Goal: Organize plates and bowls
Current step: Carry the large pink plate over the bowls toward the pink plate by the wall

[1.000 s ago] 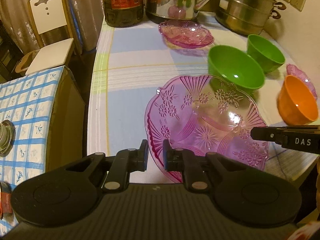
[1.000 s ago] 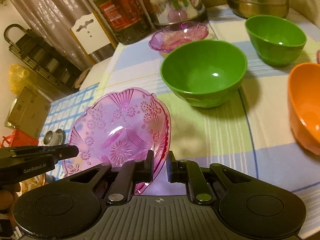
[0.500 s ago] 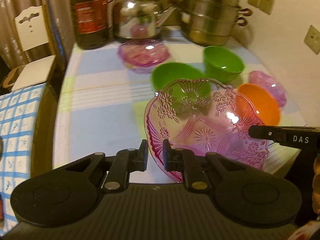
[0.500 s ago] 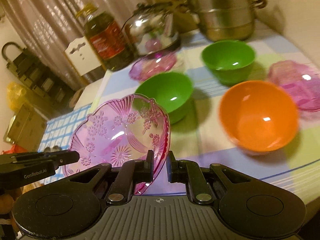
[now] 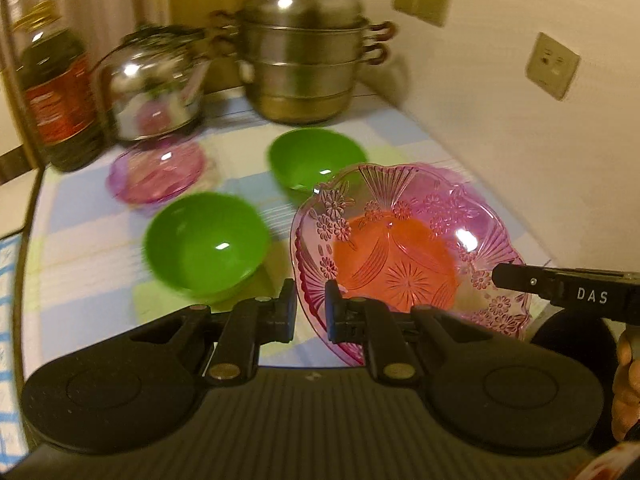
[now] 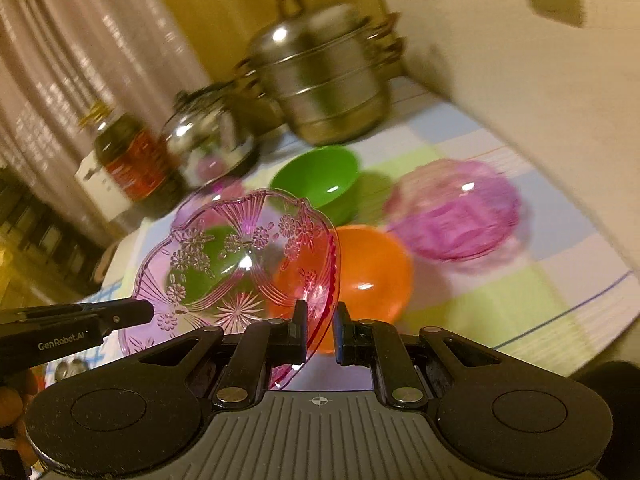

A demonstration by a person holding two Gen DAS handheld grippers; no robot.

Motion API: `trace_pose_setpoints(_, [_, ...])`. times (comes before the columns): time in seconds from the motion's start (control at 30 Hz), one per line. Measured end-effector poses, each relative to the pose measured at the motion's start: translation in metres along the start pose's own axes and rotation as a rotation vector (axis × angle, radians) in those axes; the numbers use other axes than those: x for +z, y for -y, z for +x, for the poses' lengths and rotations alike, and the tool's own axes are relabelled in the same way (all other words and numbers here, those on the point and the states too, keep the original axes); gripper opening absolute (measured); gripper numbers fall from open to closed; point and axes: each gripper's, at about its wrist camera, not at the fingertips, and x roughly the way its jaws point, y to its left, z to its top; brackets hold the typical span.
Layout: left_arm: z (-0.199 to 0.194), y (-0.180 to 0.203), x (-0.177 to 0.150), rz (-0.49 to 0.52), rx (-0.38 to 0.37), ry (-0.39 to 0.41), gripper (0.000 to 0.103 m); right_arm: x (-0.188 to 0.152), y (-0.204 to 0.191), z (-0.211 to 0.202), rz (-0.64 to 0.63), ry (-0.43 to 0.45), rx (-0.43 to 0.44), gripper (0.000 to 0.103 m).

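- You have carried the pink glass plate (image 5: 412, 240) off the counter (image 5: 92, 264) and across it since a second ago: then it hung over the near left part of the cloth, now it sits right of centre in the left wrist view, with the orange bowl (image 6: 372, 272) showing through it.
- Both grippers hold it. The left gripper (image 5: 310, 310) has its jaws clamped on the plate's near-left rim; the right gripper (image 6: 320, 330) has its jaws closed on the opposite rim, and the plate tilts between them.
- That probably means you are taking it to the other pink plate (image 6: 456, 208), upper right in the right wrist view, to stack the two.
- In the way: the orange bowl lies directly under the plate, so keep the plate high until you are past it.
- Around: two green bowls (image 5: 206, 240) (image 5: 316, 156) left of the plate, a third pink plate (image 5: 156, 174) further back, then an oil bottle (image 5: 56, 96), a kettle (image 5: 156, 84) and a steamer pot (image 5: 304, 64) along the wall.
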Motion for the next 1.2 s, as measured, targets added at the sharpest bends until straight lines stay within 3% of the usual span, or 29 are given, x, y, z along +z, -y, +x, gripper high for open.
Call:
trace_pose_setpoints(0.53, [0.078,0.091,0.06,0.109,-0.094,-0.019,0.013,0.036,0.099,-0.003,0.135,0.057,-0.133,0.013])
trace_pose_setpoints(1.2, [0.196,0.113,0.1,0.145,-0.092,-0.115,0.013,0.079,0.155,0.073,0.109,0.035,-0.233,0.013])
